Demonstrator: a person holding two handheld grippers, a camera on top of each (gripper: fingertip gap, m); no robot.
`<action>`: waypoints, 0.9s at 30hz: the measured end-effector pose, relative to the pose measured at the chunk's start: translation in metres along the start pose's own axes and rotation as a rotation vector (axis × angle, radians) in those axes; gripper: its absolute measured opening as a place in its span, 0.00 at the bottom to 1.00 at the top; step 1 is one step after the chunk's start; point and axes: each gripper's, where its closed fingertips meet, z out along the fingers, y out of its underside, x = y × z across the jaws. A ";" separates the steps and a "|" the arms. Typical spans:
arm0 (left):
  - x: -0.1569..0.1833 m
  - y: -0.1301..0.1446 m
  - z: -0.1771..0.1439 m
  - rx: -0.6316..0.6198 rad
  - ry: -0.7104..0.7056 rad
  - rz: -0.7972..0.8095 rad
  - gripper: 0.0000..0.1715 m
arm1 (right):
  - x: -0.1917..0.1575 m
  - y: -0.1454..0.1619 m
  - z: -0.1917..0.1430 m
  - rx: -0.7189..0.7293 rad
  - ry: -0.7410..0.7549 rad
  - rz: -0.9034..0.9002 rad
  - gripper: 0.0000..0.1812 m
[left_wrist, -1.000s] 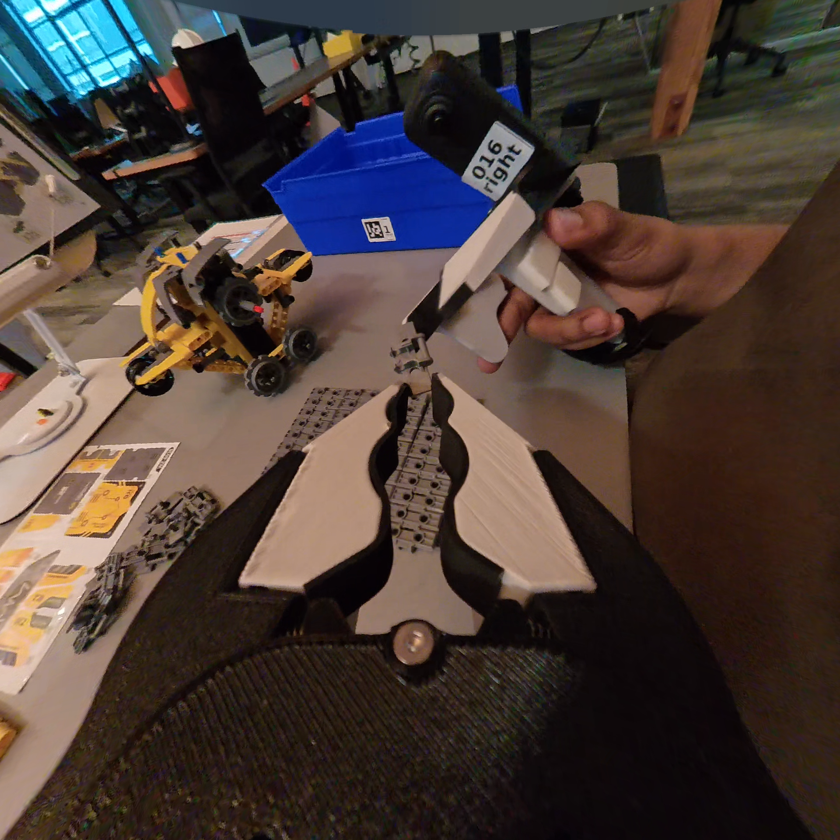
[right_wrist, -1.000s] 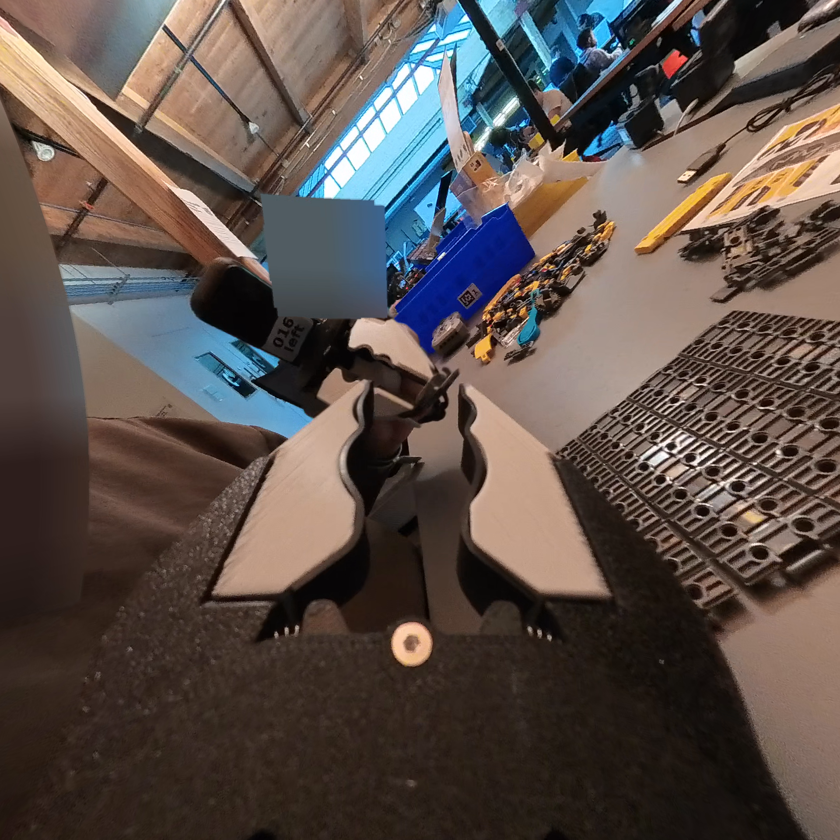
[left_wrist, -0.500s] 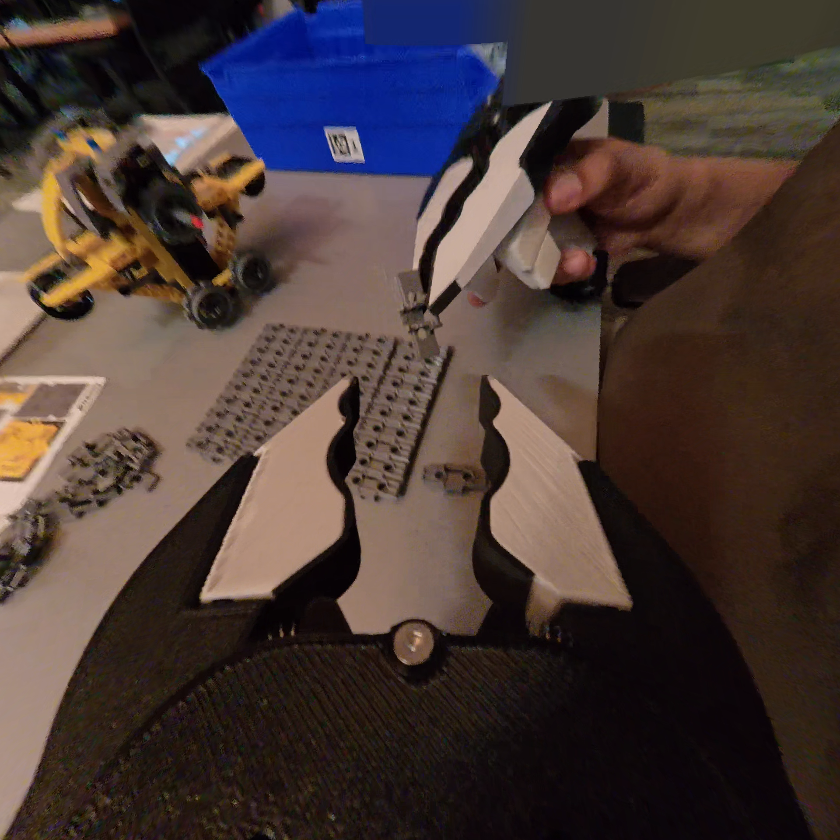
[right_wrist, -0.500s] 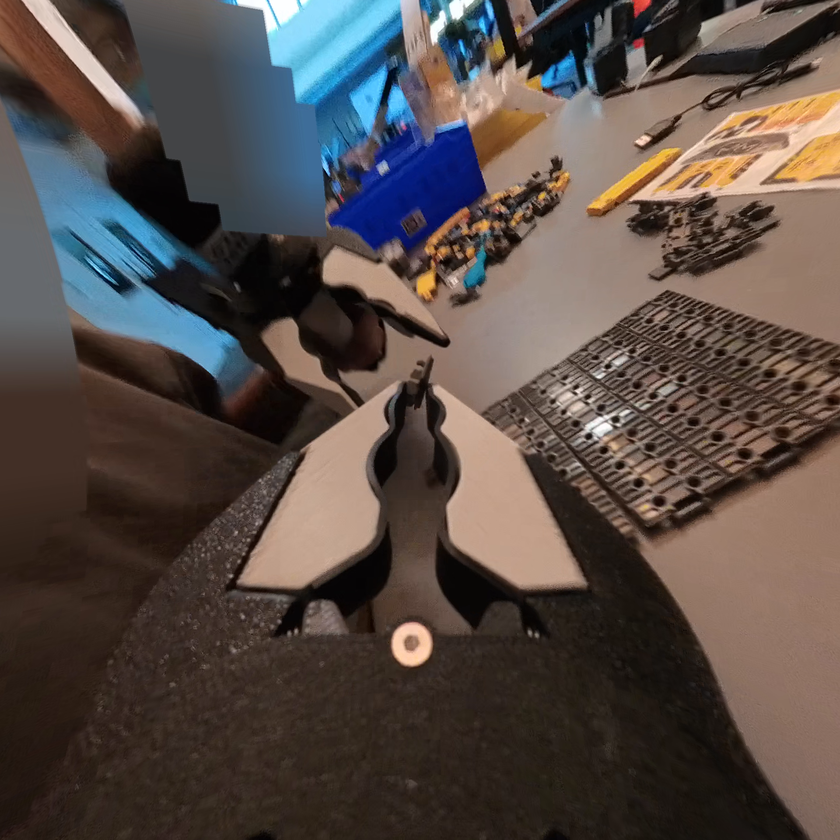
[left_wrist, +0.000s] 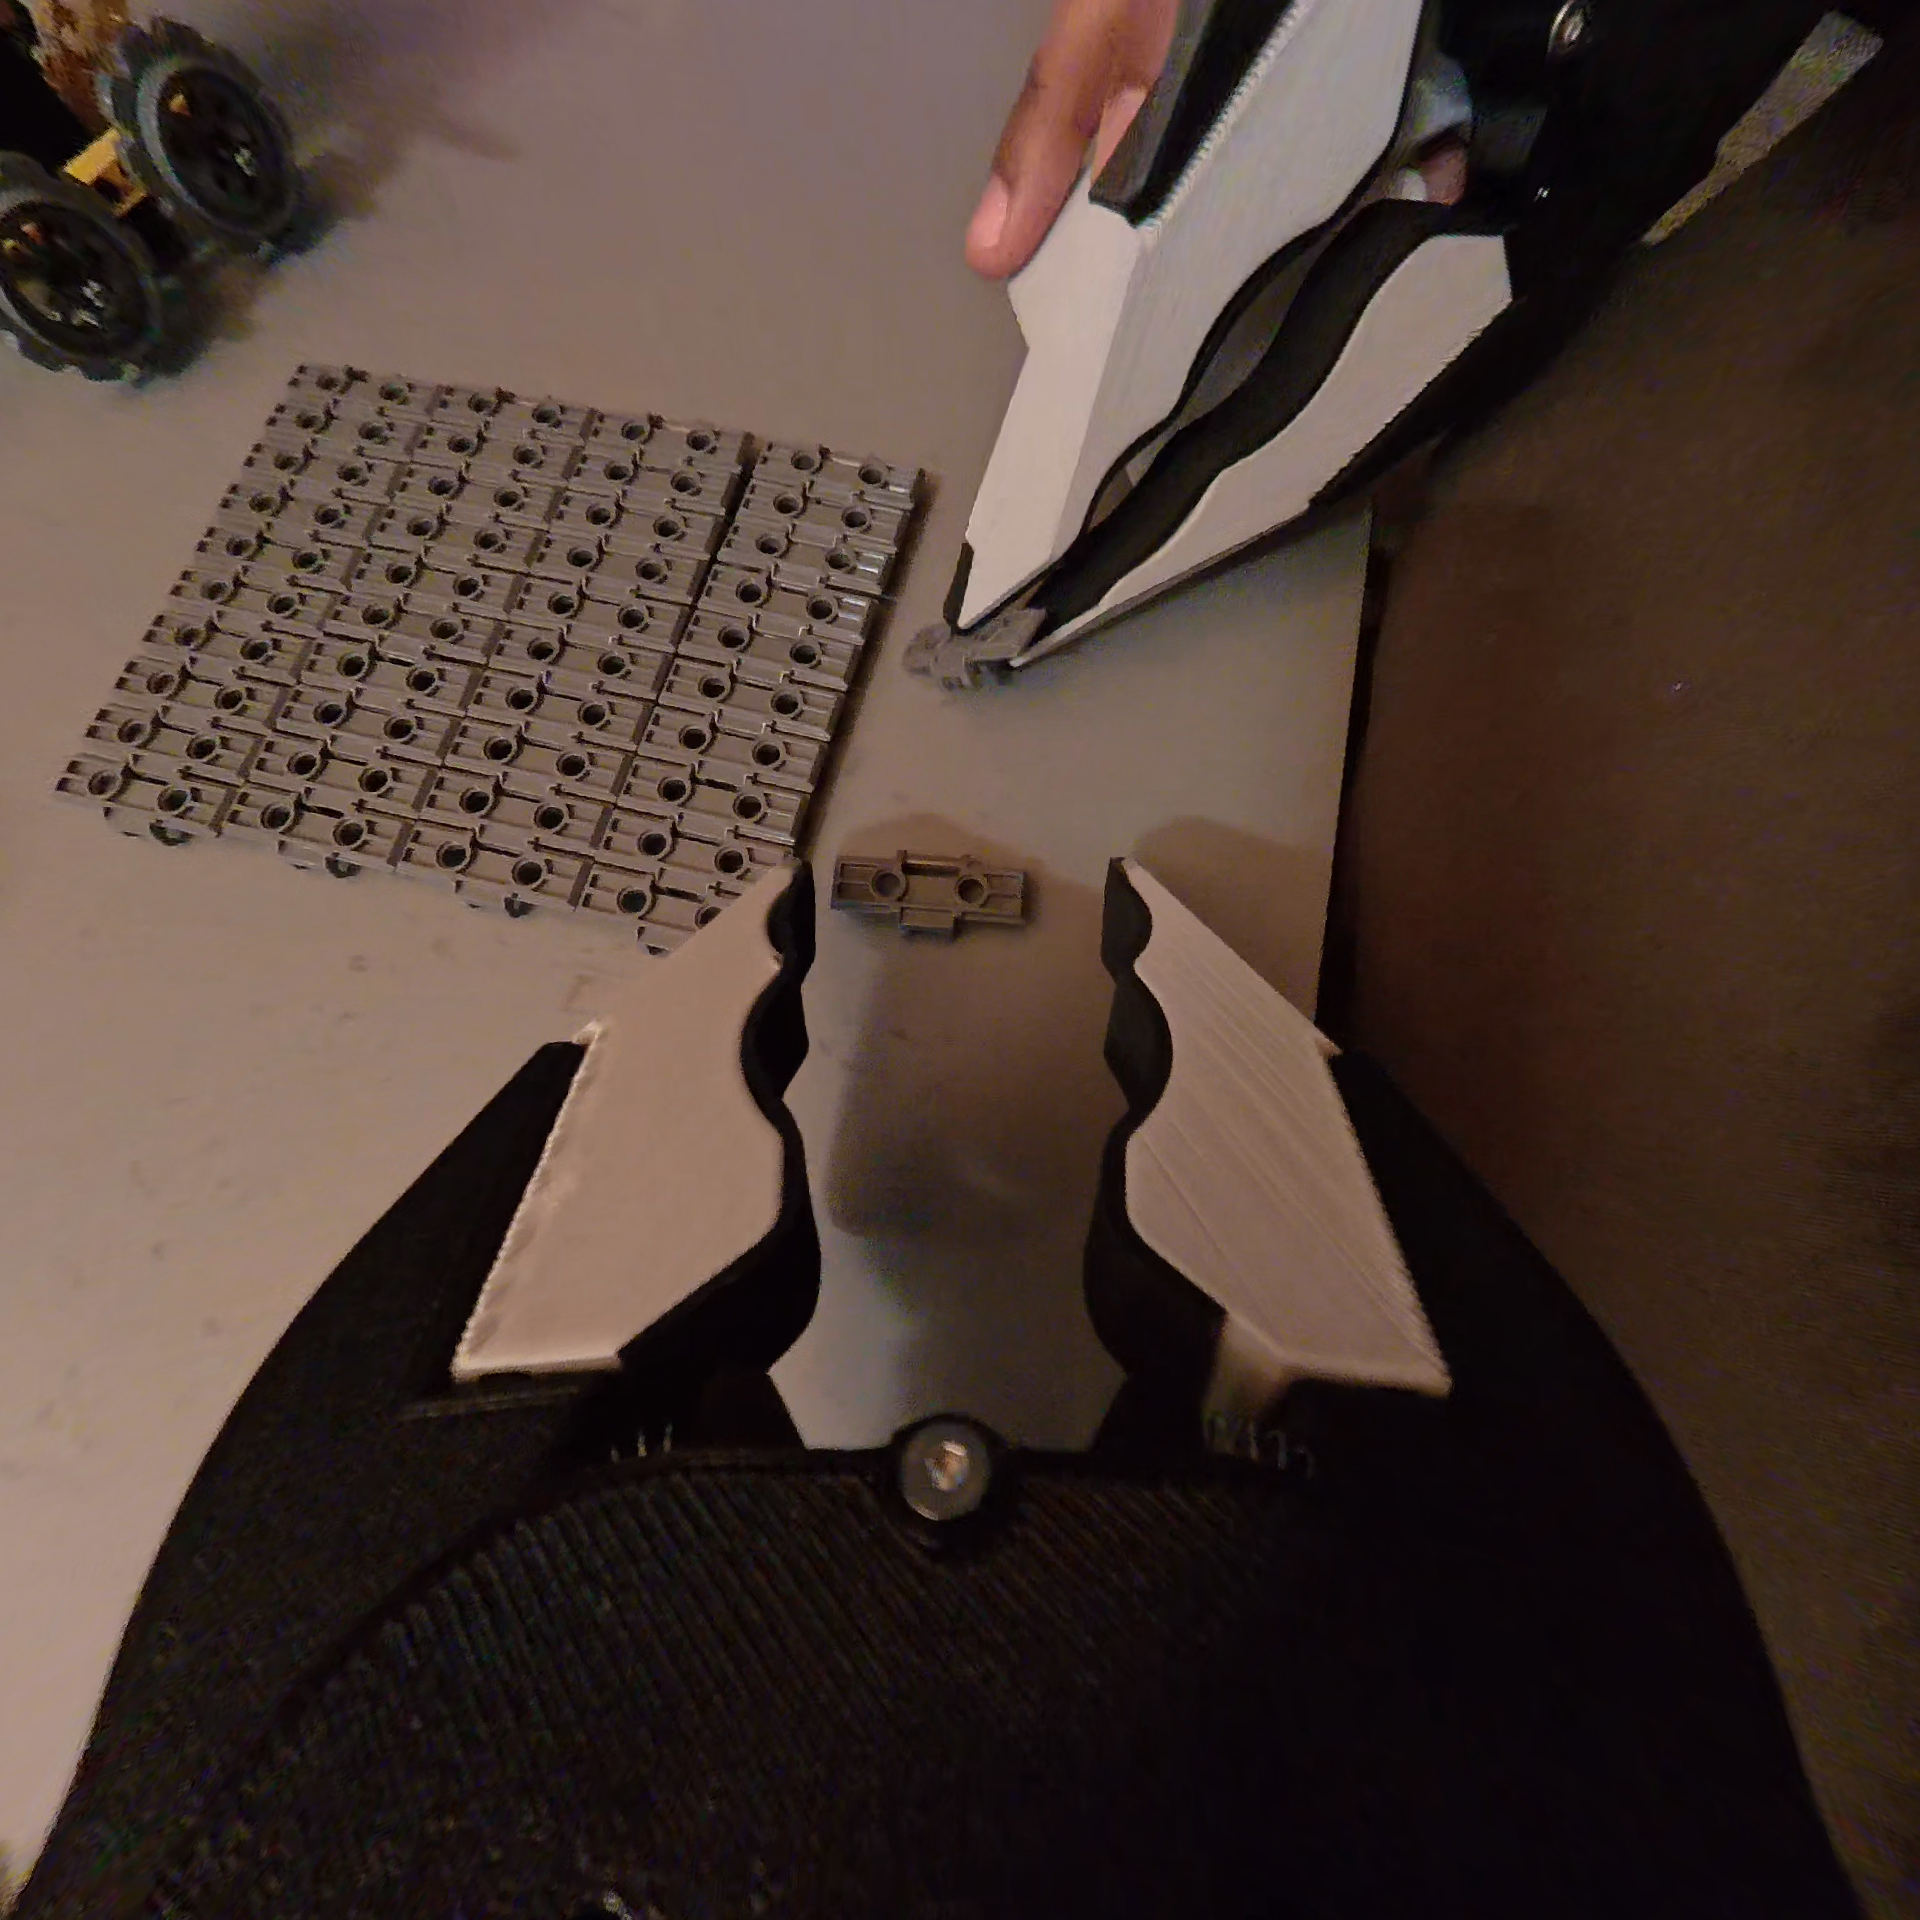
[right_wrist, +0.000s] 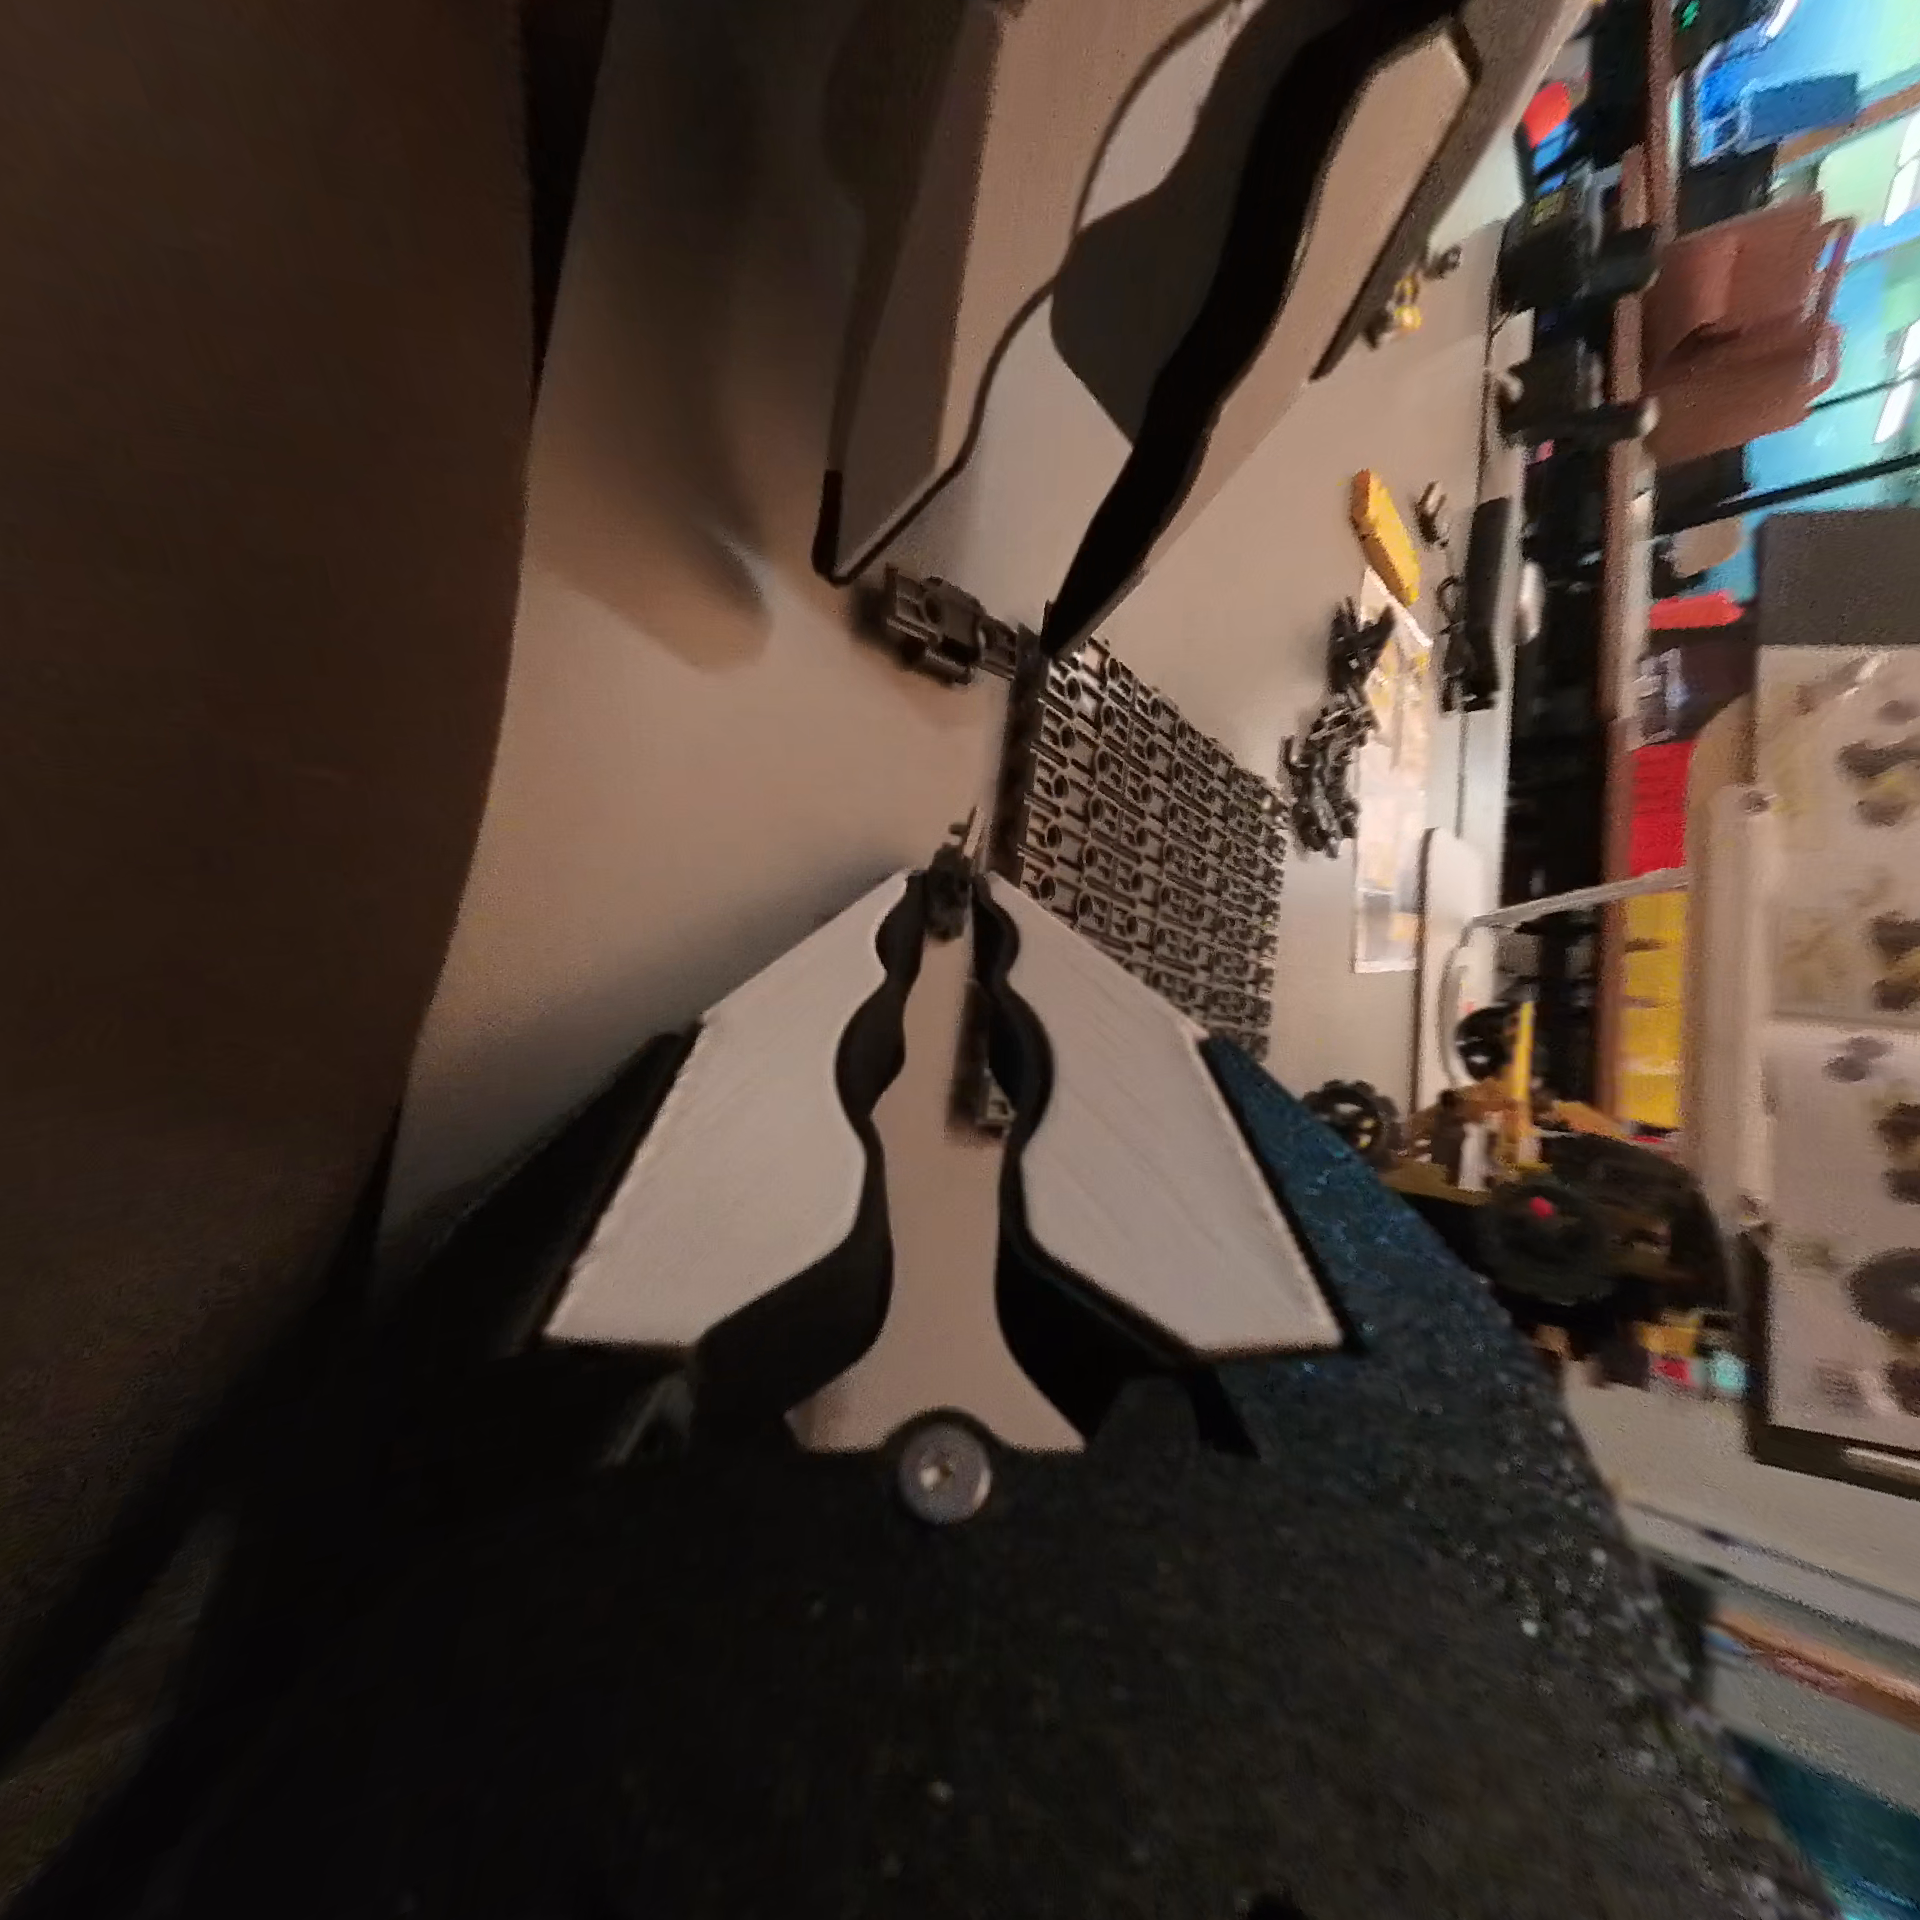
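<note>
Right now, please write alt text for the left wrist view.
Open left tongs hover just short of a loose grey link on a grey table. Right tongs pinch another link beside an assembled grey link mat.

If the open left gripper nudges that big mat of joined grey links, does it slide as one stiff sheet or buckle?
The grey link mat is many small hinged pieces, so it likely flexes and buckles along its rows rather than staying stiff. A visible seam sets off its right-hand column; that strip may shift separately. It lies flat on the smooth table, so it probably slides easily. The left gripper is open nearby.
</note>
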 end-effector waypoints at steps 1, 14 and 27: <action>0.000 0.002 0.001 -0.008 0.001 0.002 0.32 | -0.001 0.001 0.001 -0.005 0.008 -0.032 0.05; -0.001 0.008 0.005 -0.046 -0.006 0.000 0.30 | -0.005 0.008 -0.021 -0.021 -0.178 0.455 0.18; 0.008 0.004 0.008 -0.037 0.026 0.039 0.23 | -0.014 -0.005 -0.009 -0.036 -0.245 0.999 0.30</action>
